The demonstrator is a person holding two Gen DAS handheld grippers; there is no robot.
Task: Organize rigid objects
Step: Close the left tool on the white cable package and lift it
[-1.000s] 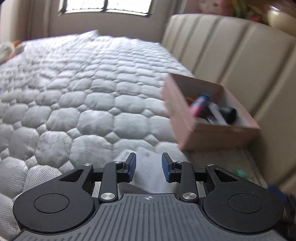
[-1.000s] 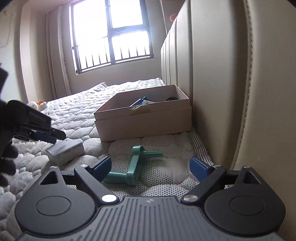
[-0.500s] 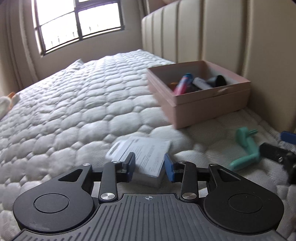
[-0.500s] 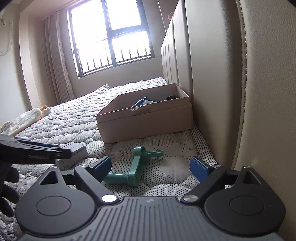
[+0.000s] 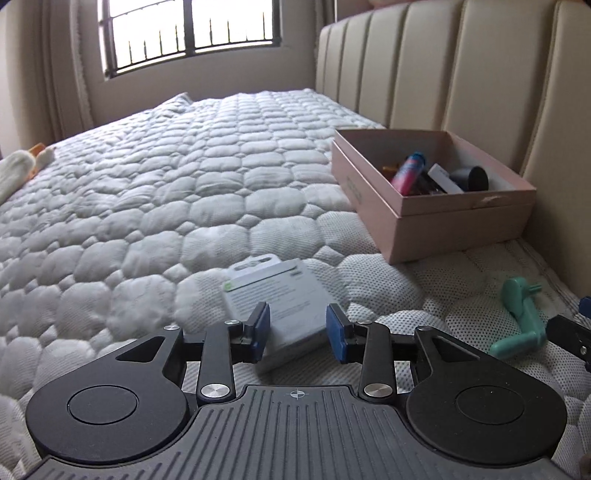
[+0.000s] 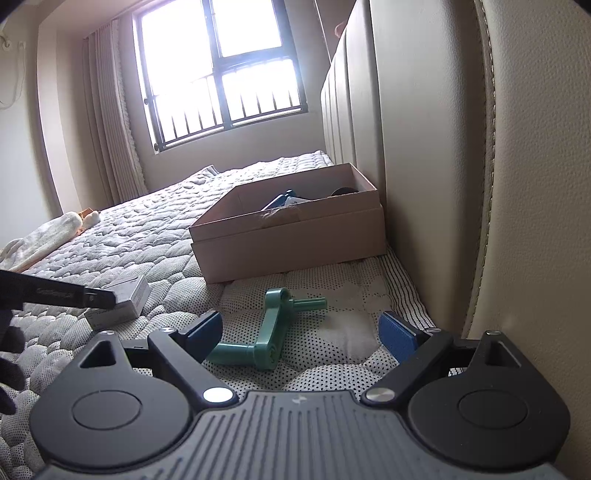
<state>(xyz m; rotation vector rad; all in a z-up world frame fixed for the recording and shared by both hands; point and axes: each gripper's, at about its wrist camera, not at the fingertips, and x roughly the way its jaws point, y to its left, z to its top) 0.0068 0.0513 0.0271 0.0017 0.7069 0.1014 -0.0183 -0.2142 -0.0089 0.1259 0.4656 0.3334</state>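
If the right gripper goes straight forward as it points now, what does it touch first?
Most likely the green crank handle, lying on the mattress just ahead of the open right gripper; depth is uncertain.

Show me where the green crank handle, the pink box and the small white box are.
green crank handle (image 6: pixel 269 325): right wrist view, middle arm.
pink box (image 5: pixel 454 229): left wrist view, near side wall.
small white box (image 5: pixel 280 295): left wrist view, printed top face.

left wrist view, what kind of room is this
Most likely a bedroom: a quilted mattress fills the view, a padded headboard runs along its right side, and a barred window with a curtain sits behind.
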